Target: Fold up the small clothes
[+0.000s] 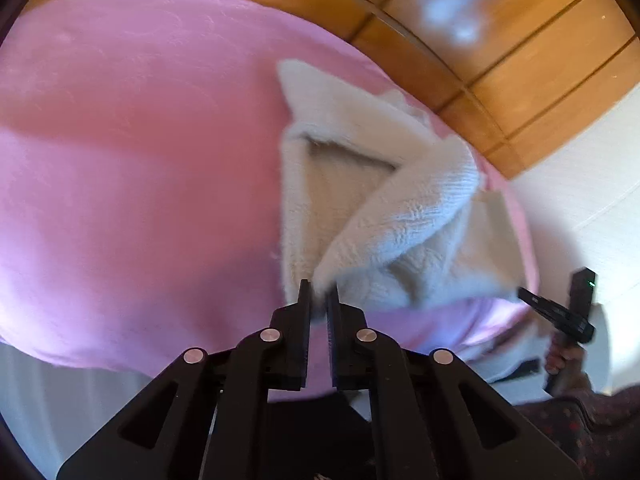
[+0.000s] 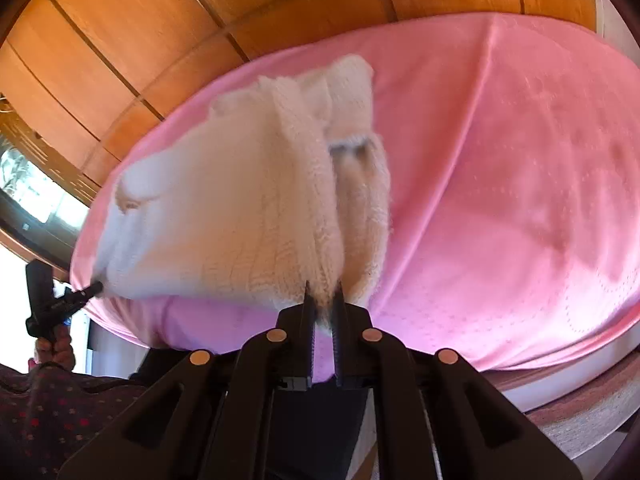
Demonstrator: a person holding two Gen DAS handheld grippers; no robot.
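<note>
A small white fuzzy knitted garment (image 1: 384, 208) lies partly folded on a pink blanket (image 1: 140, 180), its near edge lifted. My left gripper (image 1: 319, 294) is shut on one near corner of the garment. My right gripper (image 2: 323, 294) is shut on the other near corner of the garment (image 2: 240, 208). In the left wrist view the right gripper (image 1: 556, 312) shows at the far right, at the garment's edge. In the right wrist view the left gripper (image 2: 86, 292) shows at the far left, touching the garment's corner. The cloth hangs taut between the two grippers.
The pink blanket (image 2: 500, 200) covers a bed-like surface with a rounded near edge. Wooden panelling (image 1: 500, 40) stands behind it. A white wall (image 1: 580, 184) is to the right. The person's dark dotted sleeve (image 2: 48, 408) shows at the lower left.
</note>
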